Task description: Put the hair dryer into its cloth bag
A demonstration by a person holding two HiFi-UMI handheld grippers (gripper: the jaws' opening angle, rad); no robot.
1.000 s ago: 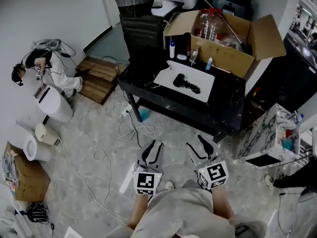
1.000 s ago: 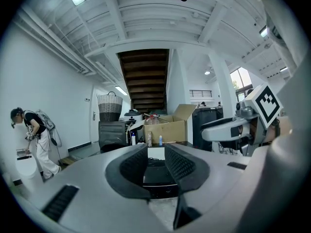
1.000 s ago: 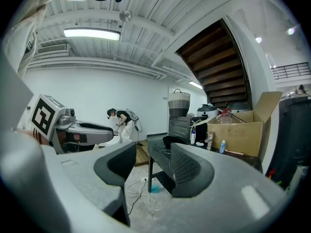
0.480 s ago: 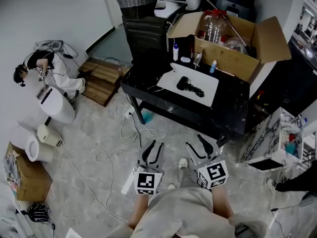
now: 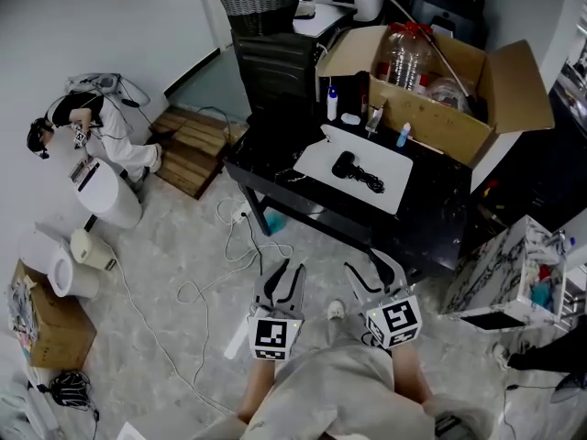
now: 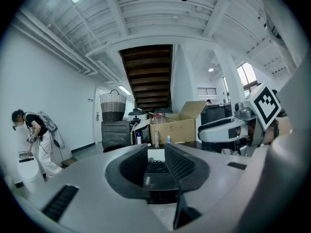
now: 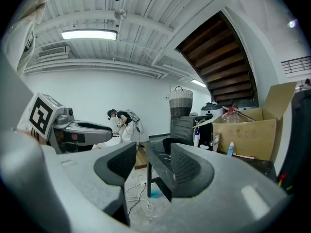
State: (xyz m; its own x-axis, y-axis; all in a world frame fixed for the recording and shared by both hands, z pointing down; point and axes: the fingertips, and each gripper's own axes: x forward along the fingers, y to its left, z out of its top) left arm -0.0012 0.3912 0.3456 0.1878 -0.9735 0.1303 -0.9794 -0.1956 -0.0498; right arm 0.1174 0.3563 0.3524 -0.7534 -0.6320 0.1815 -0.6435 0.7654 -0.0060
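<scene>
**Hair dryer (image 5: pixel 346 165), black, corded: lies on the white cloth bag (image 5: pixel 316 168), on the tabletop (image 5: pixel 266 159) well ahead of both tongs.**
Your left tongs (image 5: pixel 282 285) and right tongs (image 5: pixel 374 273) stand open, empty. Likely rigid, smooth, head-heavy: take its handle. The bag looks limp: pinch its edge.

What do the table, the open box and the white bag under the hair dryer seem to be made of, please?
Table: black and glossy with pale veins, likely marble or a marble-look top.
Open box: brown cardboard, matte, flaps folded out.
White bag under the hair dryer: probably cloth, flat and matte, weave too small to see.
</scene>
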